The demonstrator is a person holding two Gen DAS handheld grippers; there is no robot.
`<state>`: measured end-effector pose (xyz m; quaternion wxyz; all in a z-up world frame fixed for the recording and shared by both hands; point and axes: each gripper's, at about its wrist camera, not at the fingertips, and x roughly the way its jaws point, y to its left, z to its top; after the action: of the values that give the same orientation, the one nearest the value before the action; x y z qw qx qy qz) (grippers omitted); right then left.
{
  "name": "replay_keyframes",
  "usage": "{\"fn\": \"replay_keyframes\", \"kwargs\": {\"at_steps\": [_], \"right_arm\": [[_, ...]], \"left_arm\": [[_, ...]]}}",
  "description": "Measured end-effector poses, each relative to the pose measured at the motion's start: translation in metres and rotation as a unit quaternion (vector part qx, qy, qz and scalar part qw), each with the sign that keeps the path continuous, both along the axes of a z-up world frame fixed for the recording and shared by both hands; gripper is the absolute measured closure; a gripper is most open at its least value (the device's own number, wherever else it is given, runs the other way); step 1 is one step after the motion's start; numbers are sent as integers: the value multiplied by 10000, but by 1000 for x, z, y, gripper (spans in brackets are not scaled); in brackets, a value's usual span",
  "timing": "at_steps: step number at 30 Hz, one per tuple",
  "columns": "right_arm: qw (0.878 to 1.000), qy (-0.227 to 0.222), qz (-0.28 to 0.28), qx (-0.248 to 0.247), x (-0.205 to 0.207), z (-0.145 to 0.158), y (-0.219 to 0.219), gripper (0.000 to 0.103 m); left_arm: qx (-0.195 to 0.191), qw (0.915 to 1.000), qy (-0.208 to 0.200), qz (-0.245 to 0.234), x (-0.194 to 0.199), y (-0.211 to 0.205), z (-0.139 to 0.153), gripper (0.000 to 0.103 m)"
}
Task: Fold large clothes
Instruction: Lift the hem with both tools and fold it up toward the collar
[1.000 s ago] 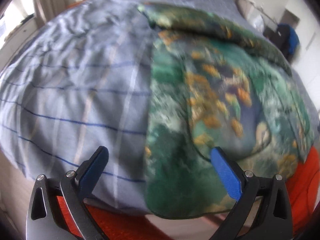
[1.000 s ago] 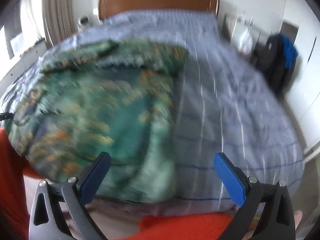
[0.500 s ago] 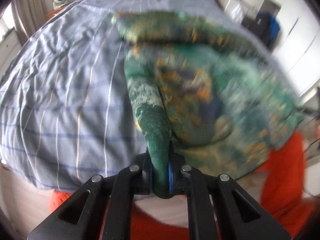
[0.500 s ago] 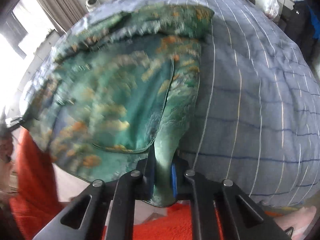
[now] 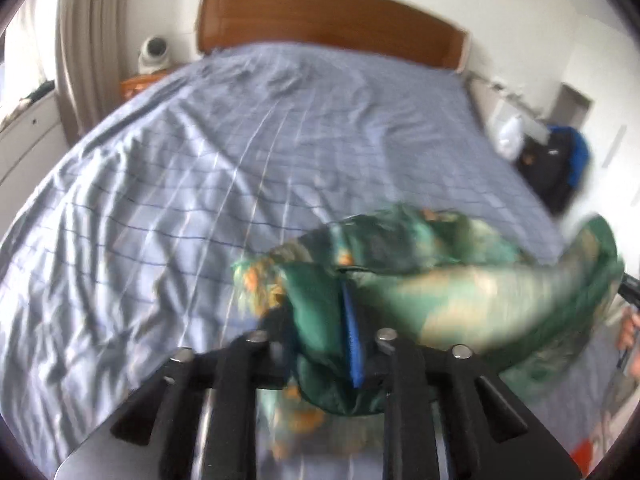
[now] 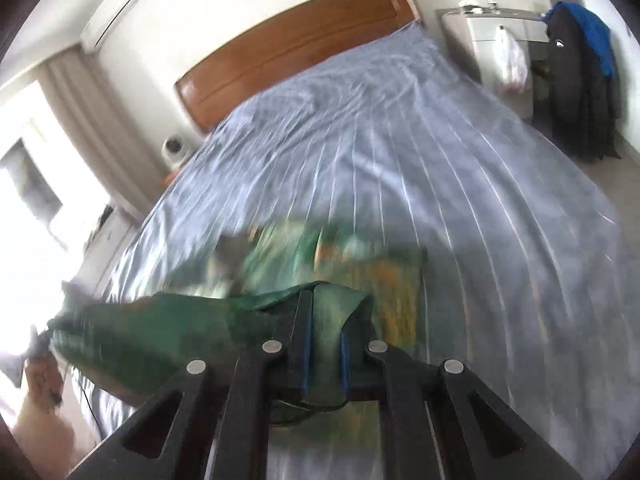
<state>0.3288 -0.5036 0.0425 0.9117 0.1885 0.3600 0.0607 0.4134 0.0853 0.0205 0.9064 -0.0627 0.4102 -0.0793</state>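
A green garment (image 5: 460, 292) with orange and gold print is lifted off the blue checked bed sheet (image 5: 240, 140). It hangs stretched between both grippers, blurred by motion. My left gripper (image 5: 320, 320) has a thick bunch of the fabric between its blue pads, and its jaws are opening. In the right wrist view the right gripper (image 6: 324, 320) is shut on another fold of the garment (image 6: 180, 320), which stretches off to the left. More of the printed cloth trails below onto the sheet (image 6: 440, 160).
A wooden headboard (image 5: 328, 16) stands at the far end of the bed. A round white device (image 5: 154, 54) sits on a nightstand at far left. A dark bag with blue cloth (image 5: 556, 168) and a white cabinet (image 6: 492, 36) stand on the right. Curtains (image 6: 80, 120) hang on the left.
Both grippers went from open above the flat garment to closed on its near edge. They then lifted it and carried it forward toward the headboard.
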Motion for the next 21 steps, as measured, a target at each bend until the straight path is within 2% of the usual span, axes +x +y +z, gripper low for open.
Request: {"fn": "replay_keyframes", "kwargs": {"at_steps": [1, 2, 3, 4, 5, 6, 8, 10, 13, 16, 17, 18, 19, 20, 21], "right_arm": [[9999, 3, -126, -12, 20, -11, 2, 88], [9995, 44, -298, -3, 34, -23, 2, 80], [9983, 156, -557, 112, 49, -41, 2, 64], [9966, 280, -753, 195, 55, -50, -2, 50], [9948, 325, -900, 335, 60, -57, -4, 25], [9936, 240, -940, 577, 59, -61, -7, 19], [9924, -107, -813, 917, 53, -55, -15, 19], [9945, -305, -635, 774, 47, -41, -18, 15], [9992, 0, -267, 305, 51, -34, -13, 14], [9974, 666, 248, -82, 68, -55, 11, 14], [9956, 852, 310, -239, 73, -65, 20, 15], [9937, 988, 306, -423, 77, -76, 29, 27], [9926, 1023, 276, -600, 78, -83, 37, 40], [9906, 1013, 102, -911, 77, -88, 45, 72], [9883, 971, -115, -1169, 74, -86, 50, 86]], "left_arm": [[72, 9998, 94, 158, 11, 0, -11, 50], [146, 9986, 196, 467, 24, 3, -23, 30], [35, 9979, 212, 619, 28, 8, -27, 25], [-389, 9969, 183, 652, 32, 19, -28, 22], [-680, 9956, 182, 623, 31, 26, -27, 18], [-910, 9939, 171, 607, 29, 33, -25, 13], [-1079, 9926, 25, 562, 22, 46, -17, 6], [-907, 9949, -56, 446, 21, 51, -17, 5], [-578, 9980, 232, 122, 31, 38, -35, 5], [-292, 9982, 512, -98, 35, 10, -55, 7], [-131, 9983, 529, -188, 36, -2, -61, 33], [20, 9981, 558, -268, 36, -12, -64, 91], [247, 9971, 680, -250, 38, -20, -68, 94], [441, 9969, 627, -166, 35, -25, -66, 95], [557, 9974, 429, -163, 29, -27, -56, 96]]}}
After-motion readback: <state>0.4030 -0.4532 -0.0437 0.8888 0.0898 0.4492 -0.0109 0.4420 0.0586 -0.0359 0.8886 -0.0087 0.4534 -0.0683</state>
